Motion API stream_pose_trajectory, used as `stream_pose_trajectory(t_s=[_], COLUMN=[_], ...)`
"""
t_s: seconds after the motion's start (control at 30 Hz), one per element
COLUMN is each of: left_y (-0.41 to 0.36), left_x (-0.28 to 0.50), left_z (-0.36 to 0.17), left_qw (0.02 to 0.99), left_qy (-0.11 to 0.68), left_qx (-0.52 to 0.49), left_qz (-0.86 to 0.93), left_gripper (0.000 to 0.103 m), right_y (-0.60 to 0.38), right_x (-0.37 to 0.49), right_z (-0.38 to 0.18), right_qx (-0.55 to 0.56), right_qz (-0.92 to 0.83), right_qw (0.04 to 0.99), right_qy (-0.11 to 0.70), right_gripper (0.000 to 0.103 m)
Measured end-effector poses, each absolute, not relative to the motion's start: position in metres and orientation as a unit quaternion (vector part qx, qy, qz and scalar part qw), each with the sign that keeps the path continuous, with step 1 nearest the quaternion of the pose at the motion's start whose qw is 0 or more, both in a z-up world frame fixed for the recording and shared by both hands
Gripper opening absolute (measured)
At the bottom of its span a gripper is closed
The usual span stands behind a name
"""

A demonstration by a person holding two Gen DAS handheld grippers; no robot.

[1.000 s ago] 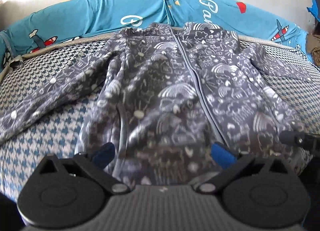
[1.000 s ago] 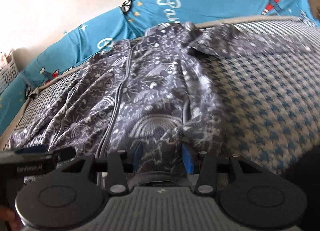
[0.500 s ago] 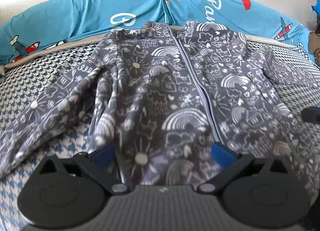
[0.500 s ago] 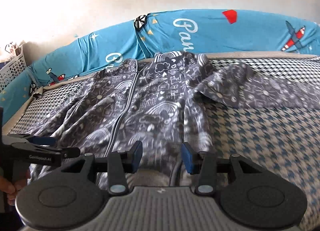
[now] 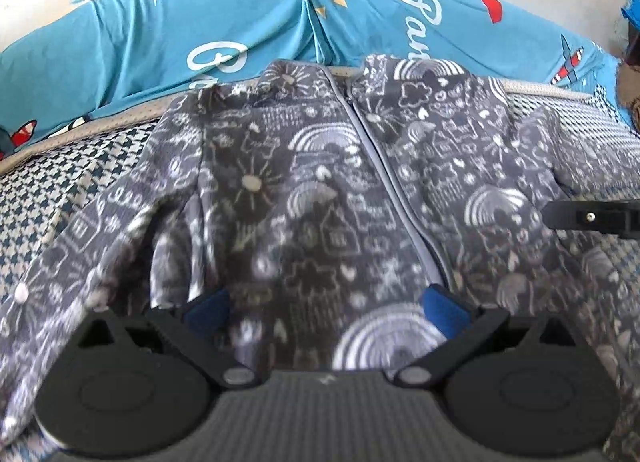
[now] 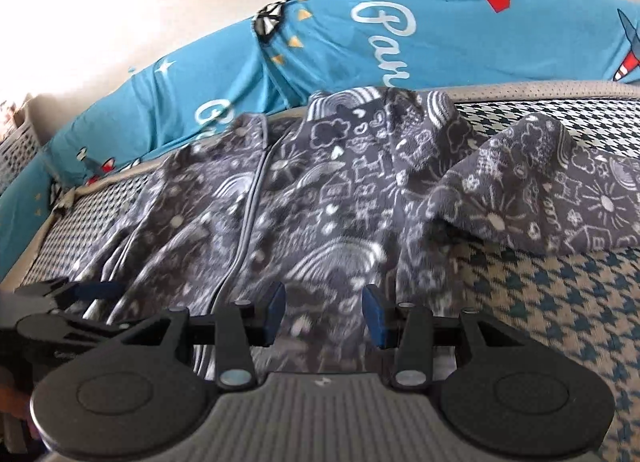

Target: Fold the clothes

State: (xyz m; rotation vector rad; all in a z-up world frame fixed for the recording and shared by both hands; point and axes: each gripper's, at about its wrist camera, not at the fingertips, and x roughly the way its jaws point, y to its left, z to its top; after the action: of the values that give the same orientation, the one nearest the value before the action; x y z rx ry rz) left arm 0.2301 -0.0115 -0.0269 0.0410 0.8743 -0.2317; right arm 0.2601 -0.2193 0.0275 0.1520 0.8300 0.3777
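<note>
A dark grey zip-up fleece jacket [image 5: 328, 198] with white doodle print lies face up on the bed, collar toward the back, sleeves spread out. It also shows in the right wrist view [image 6: 320, 214], with its right sleeve [image 6: 552, 198] bunched up. My left gripper [image 5: 326, 310] is open wide and hovers over the jacket's lower front, left of the zip. My right gripper [image 6: 324, 314] is open over the jacket's lower right part, with nothing between its pads. The right gripper's finger shows in the left wrist view [image 5: 592, 218].
The bed has a blue-and-cream houndstooth cover [image 6: 560, 302]. A bright blue padded bumper [image 5: 240, 30] with planes and lettering runs along the back against a pale wall. A white basket [image 6: 16, 150] stands at the far left.
Both grippers have moved forward over the jacket toward its collar. The right gripper, which held the hem a second ago, has let it go and opened.
</note>
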Motion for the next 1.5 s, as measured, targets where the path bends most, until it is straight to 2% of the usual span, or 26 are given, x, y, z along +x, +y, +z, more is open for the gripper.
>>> stream_pose_trajectory(t_s=[0.23, 0.27, 0.3, 0.33, 0.37, 0.4, 0.5, 0.63, 0.77, 1.03, 1.07, 1.1, 1.13, 1.17, 1.43, 1.5], left_y=[-0.004, -0.002, 0.0, 0.003, 0.005, 0.008, 0.013, 0.012, -0.002, -0.032, -0.036, -0.04, -0.043, -0.045, -0.05, -0.048], left_x=[0.259, 0.262, 0.266, 0.269, 0.271, 0.274, 0.281, 0.285, 0.281, 0.263, 0.262, 0.26, 0.257, 0.255, 0.252, 0.254], left_z=[-0.035, -0.037, -0.039, -0.041, -0.042, -0.043, -0.045, -0.052, -0.053, -0.039, -0.037, -0.034, -0.033, -0.032, -0.035, -0.036], left_qw=[0.904, 0.904, 0.903, 0.904, 0.904, 0.904, 0.907, 0.909, 0.909, 0.921, 0.921, 0.922, 0.922, 0.922, 0.918, 0.917], left_qy=[0.417, 0.418, 0.419, 0.419, 0.419, 0.419, 0.415, 0.414, 0.411, 0.374, 0.371, 0.367, 0.363, 0.362, 0.366, 0.372], left_qx=[0.006, 0.004, 0.002, -0.001, -0.006, -0.01, -0.018, 0.003, 0.044, 0.081, 0.085, 0.091, 0.098, 0.104, 0.113, 0.102], left_qz=[-0.099, -0.095, -0.092, -0.088, -0.083, -0.079, -0.069, -0.056, -0.052, -0.077, -0.081, -0.087, -0.091, -0.093, -0.099, -0.099], left_gripper=[0.103, 0.103, 0.103, 0.103, 0.103, 0.103, 0.103, 0.103, 0.103, 0.103, 0.103, 0.103, 0.103, 0.103, 0.103, 0.103], right_y=[-0.214, -0.218, -0.222, -0.227, -0.231, -0.236, -0.25, -0.245, -0.249, -0.273, -0.278, -0.284, -0.291, -0.3, -0.393, -0.417], right_x=[0.297, 0.303, 0.309, 0.315, 0.32, 0.323, 0.329, 0.328, 0.326, 0.317, 0.319, 0.319, 0.318, 0.317, 0.307, 0.302], right_z=[0.007, 0.004, 0.0, -0.003, -0.006, -0.006, -0.008, -0.008, -0.003, 0.017, 0.018, 0.019, 0.019, 0.02, 0.019, 0.018], right_qx=[0.052, 0.051, 0.05, 0.048, 0.051, 0.062, 0.092, 0.071, 0.103, 0.124, 0.13, 0.137, 0.142, 0.149, 0.226, 0.246], right_qz=[0.155, 0.138, 0.12, 0.102, 0.089, 0.084, 0.071, 0.068, 0.077, 0.075, 0.061, 0.045, 0.03, 0.013, -0.136, -0.181], right_qw=[0.896, 0.898, 0.898, 0.899, 0.899, 0.899, 0.897, 0.903, 0.896, 0.911, 0.912, 0.914, 0.915, 0.916, 0.898, 0.888], right_qy=[0.412, 0.416, 0.419, 0.423, 0.425, 0.426, 0.427, 0.419, 0.425, 0.385, 0.383, 0.38, 0.376, 0.372, 0.353, 0.343], right_gripper=[0.042, 0.039, 0.035, 0.016, 0.003, 0.0, 0.0, 0.0, 0.0, 0.0, 0.002, 0.006, 0.015, 0.016, 0.018, 0.023])
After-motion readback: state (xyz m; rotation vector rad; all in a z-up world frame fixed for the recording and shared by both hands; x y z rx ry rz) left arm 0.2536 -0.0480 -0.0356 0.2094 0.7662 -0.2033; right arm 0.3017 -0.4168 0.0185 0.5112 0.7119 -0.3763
